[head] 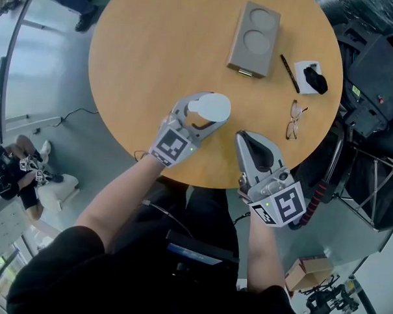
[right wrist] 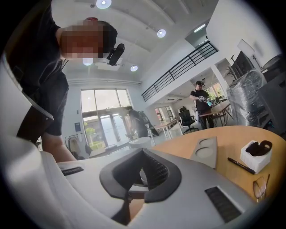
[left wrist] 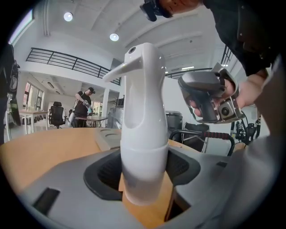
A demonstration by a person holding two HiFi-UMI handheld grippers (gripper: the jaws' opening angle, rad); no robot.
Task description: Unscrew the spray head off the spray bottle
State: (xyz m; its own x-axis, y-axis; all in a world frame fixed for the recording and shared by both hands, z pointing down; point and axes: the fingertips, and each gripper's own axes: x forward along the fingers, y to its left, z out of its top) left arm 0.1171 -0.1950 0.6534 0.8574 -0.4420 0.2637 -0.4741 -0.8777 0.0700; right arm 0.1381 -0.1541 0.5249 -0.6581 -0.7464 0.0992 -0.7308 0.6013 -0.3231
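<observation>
A white spray bottle [head: 210, 107] with its spray head on stands upright between the jaws of my left gripper [head: 208, 111], near the front middle of the round wooden table [head: 155, 60]. In the left gripper view the dark pads [left wrist: 106, 172] press the bottle's lower body [left wrist: 144, 134] from both sides, the nozzle pointing left. My right gripper [head: 246, 137] hovers just right of it near the table's front edge, jaws shut with nothing between them. It also shows in the left gripper view [left wrist: 208, 96], held in a hand. The right gripper view [right wrist: 140, 176] shows the pads together.
At the back of the table lies a grey tray with two round recesses [head: 253, 38]. Right of it are a black pen [head: 290, 72], a white box holding a black object [head: 310, 77] and a pair of glasses [head: 294, 119]. Black equipment crowds the floor at the right.
</observation>
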